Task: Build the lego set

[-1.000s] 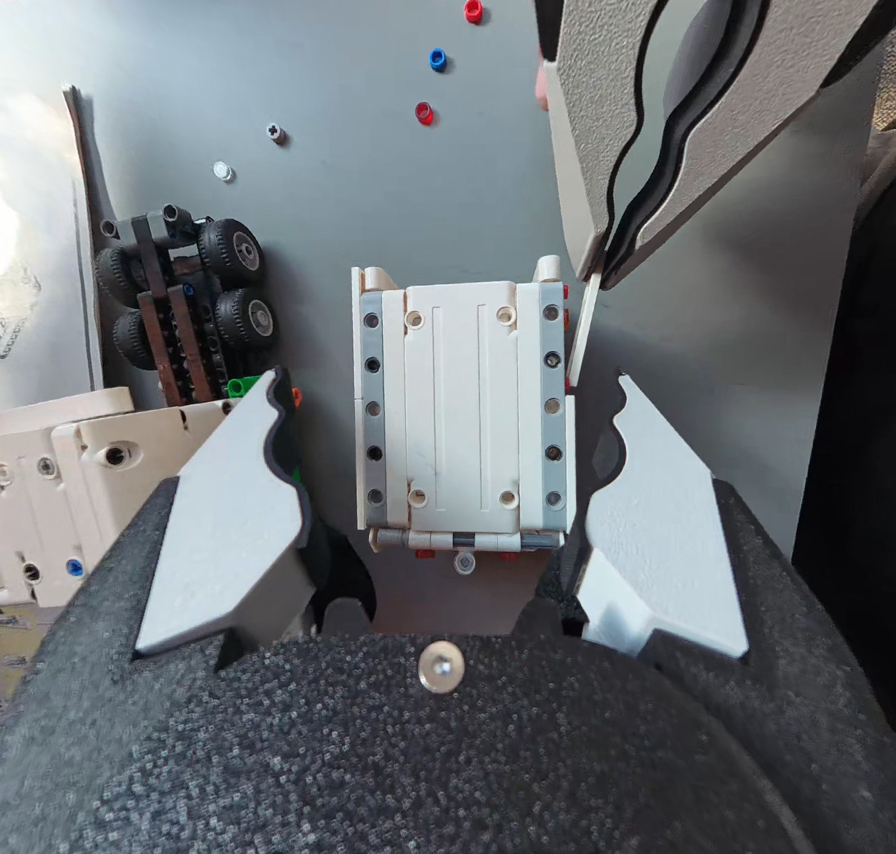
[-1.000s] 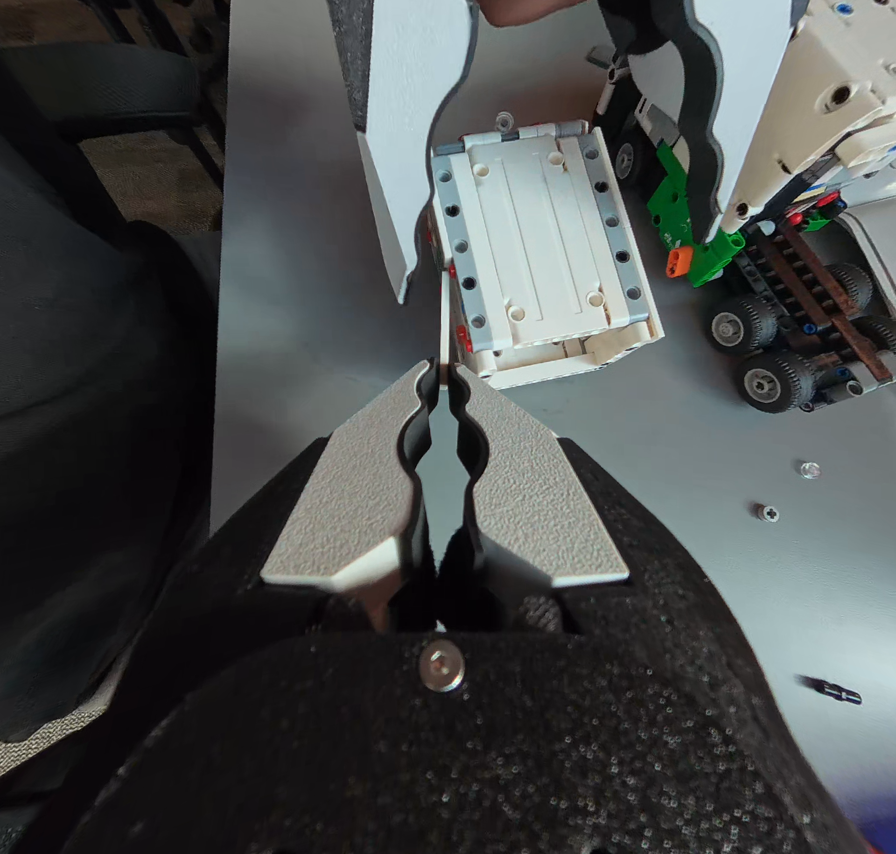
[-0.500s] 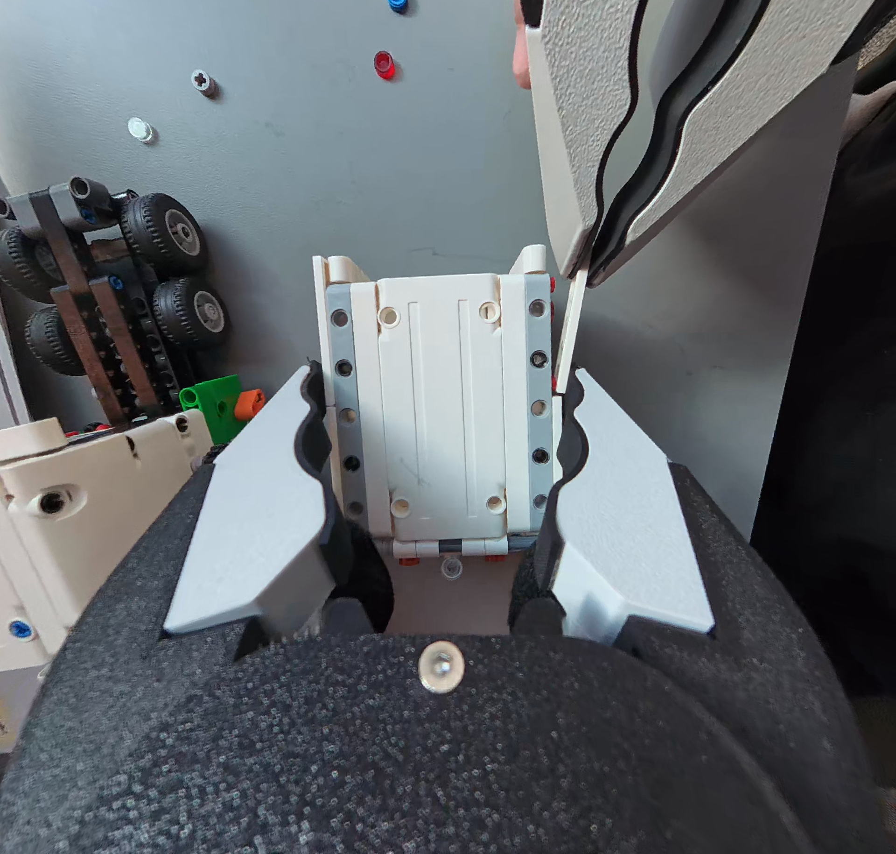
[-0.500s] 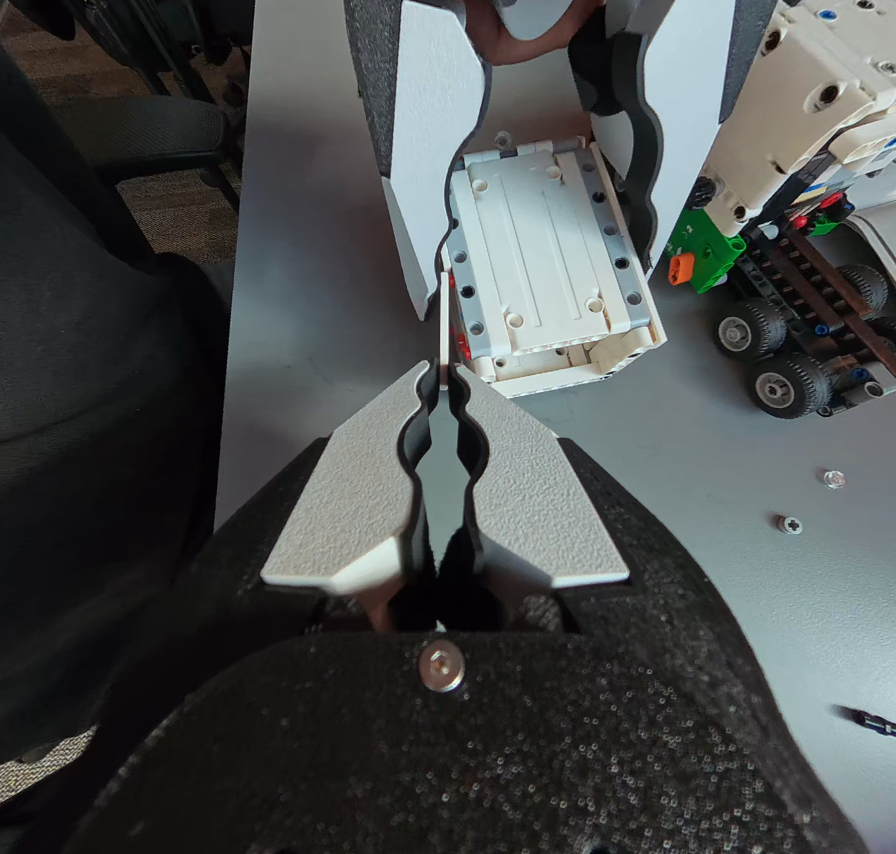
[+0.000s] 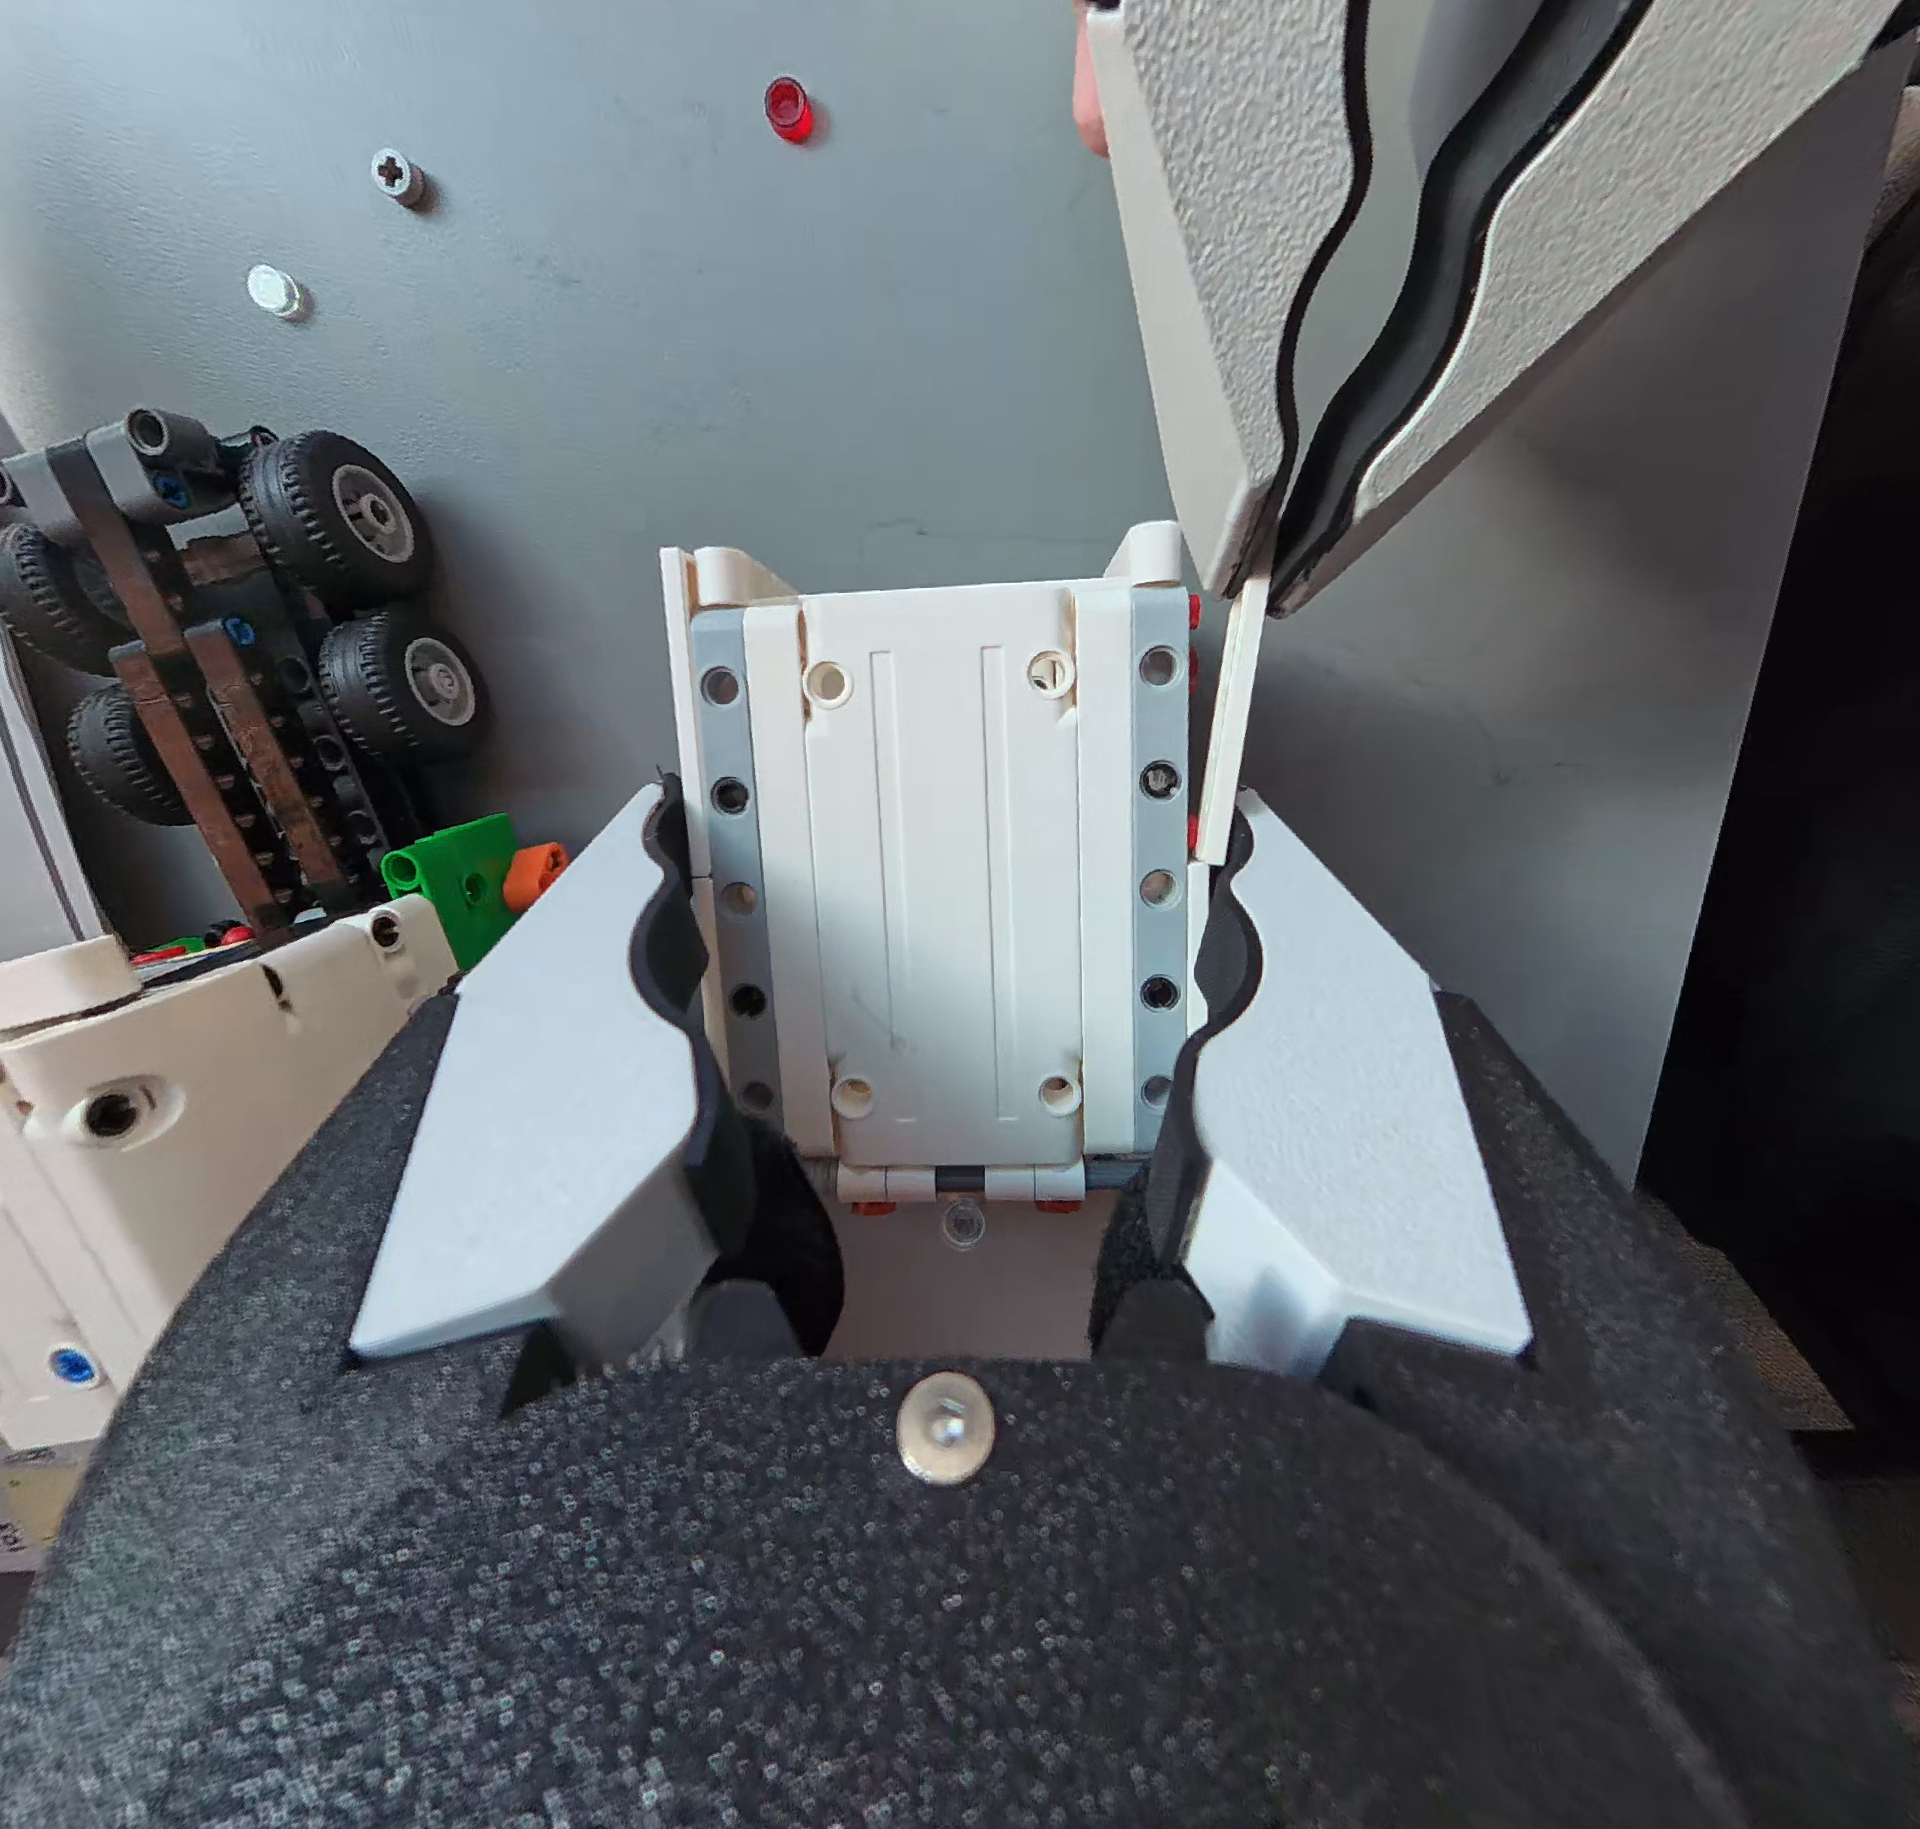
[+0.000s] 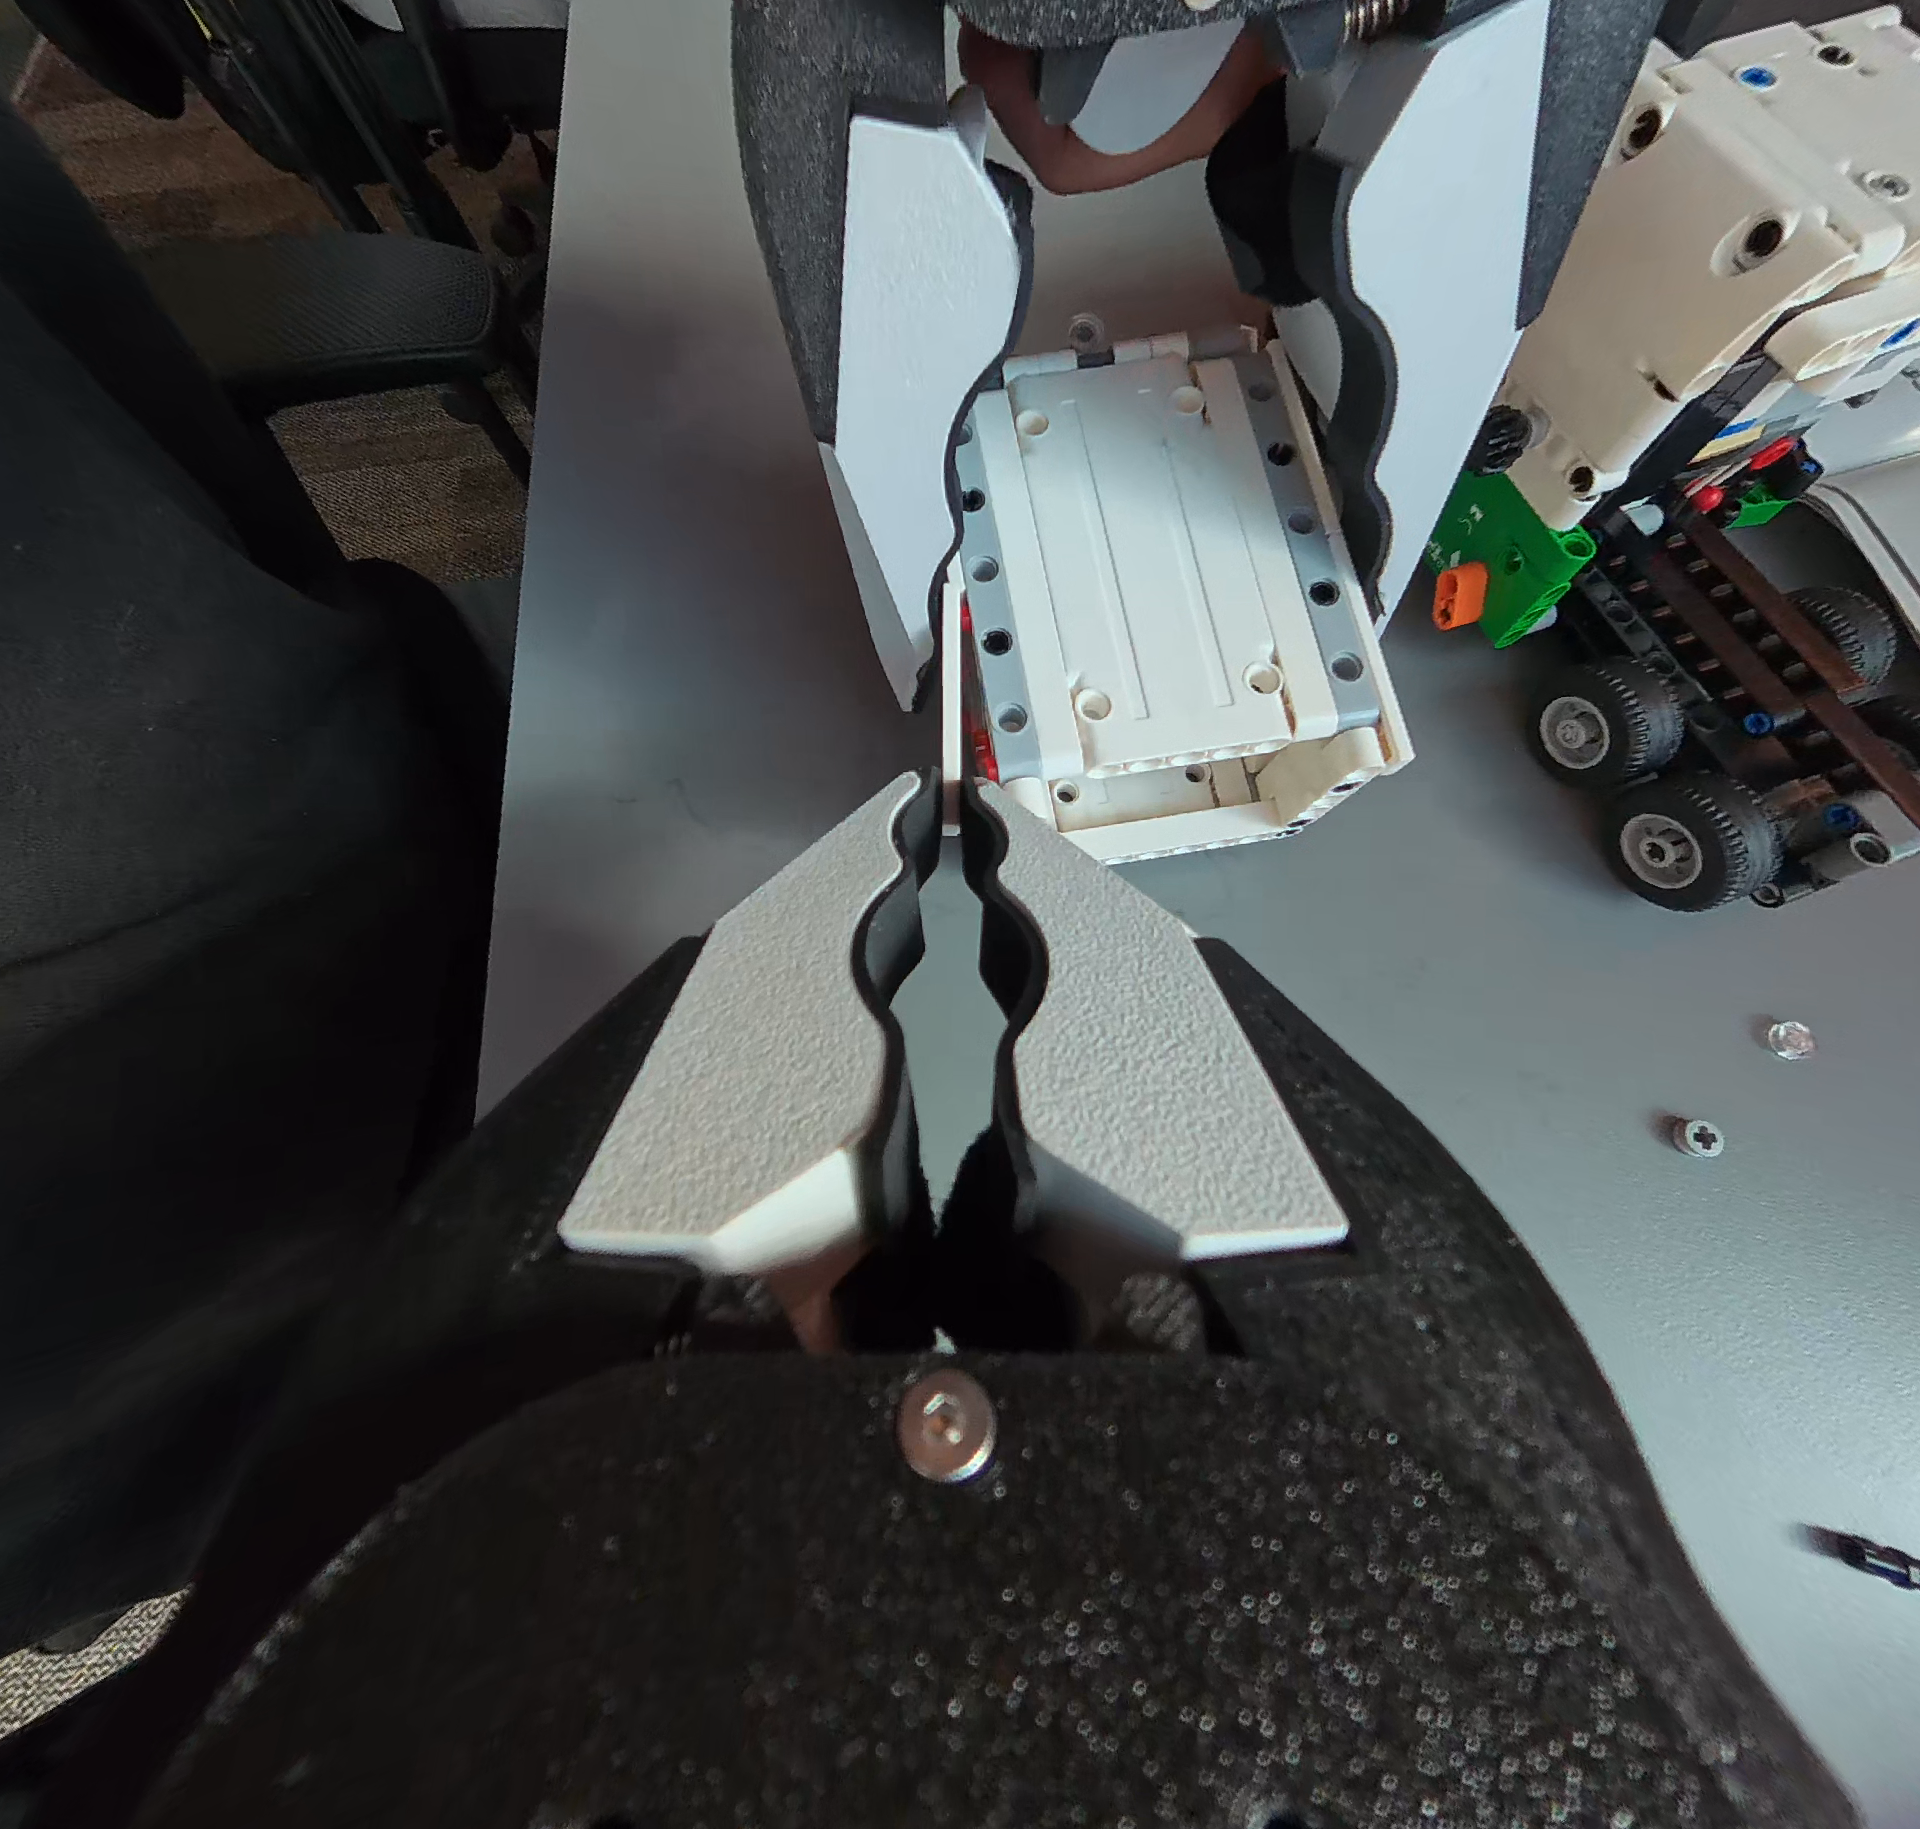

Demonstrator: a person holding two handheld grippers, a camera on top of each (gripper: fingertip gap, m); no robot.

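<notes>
My left gripper (image 5: 951, 906) clamps the white box assembly (image 5: 940, 875) by its sides; my right gripper (image 6: 951, 803) pinches a thin white panel (image 5: 1229, 719) against its flank.

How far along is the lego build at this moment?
Done: the white box module and the wheeled chassis look assembled, apart. In hand: left tongs straddle the module; right tongs hold a thin white panel at its side. Left: seating the panel, joining, loose studs.

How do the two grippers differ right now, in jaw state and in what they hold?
The left gripper is spread wide around the white box assembly; the right gripper is nearly shut on a thin white panel. The left grips a bulky block by its sides, the right a thin piece edge-on. Both meet at the assembly's red-pinned side.
</notes>
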